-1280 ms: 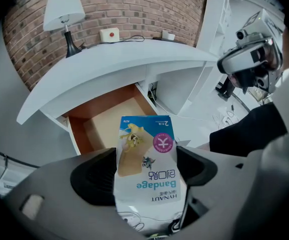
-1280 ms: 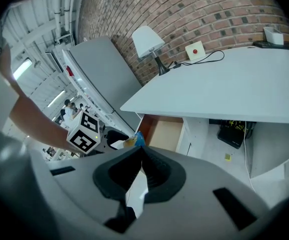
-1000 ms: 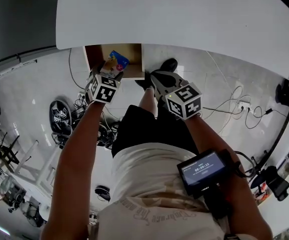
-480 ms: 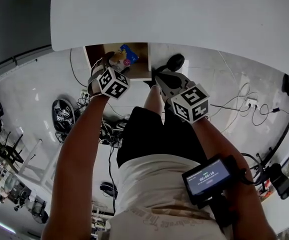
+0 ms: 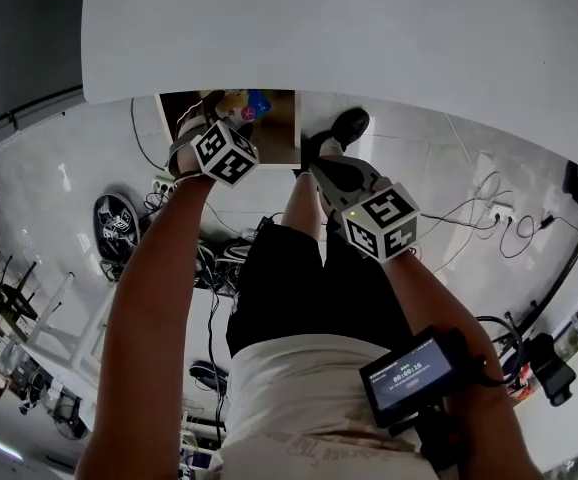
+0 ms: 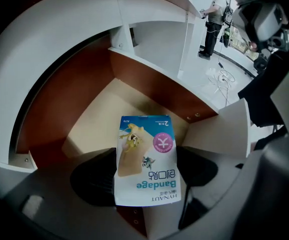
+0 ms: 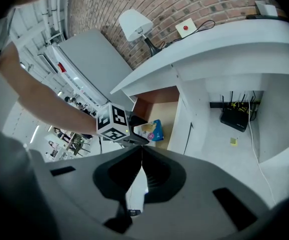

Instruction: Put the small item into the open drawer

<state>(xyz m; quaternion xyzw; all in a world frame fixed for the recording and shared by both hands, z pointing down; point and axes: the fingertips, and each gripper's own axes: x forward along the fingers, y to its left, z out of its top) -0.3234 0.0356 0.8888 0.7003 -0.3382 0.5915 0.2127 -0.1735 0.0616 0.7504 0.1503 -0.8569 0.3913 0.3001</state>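
The right gripper (image 7: 137, 184) has its jaws pressed together. In the head view it hangs (image 5: 321, 160) over the floor (image 5: 449, 168), just right of the drawer's (image 5: 281, 128) right edge and apart from it.

The left gripper (image 6: 145, 181) is clenched on the packet (image 6: 147, 159). One jaw bears on each long side, and the packet stands flat between them with its print facing the camera. The packet's near edge lies over the drawer's front wall; its far edge reaches out over the drawer floor (image 6: 97, 114).

In the head view the packet (image 5: 252, 103) sits inside the drawer opening, close under the desk (image 5: 349, 28) edge, with the left gripper (image 5: 207, 120) at the drawer's left half.

Beyond the packet the pale drawer floor is bare up to the brown rear wall (image 6: 154, 81). The brown left wall (image 6: 69, 84) stands well apart from the packet. The right wall is nearer to it. The white desk edge overhangs the drawer's rear.
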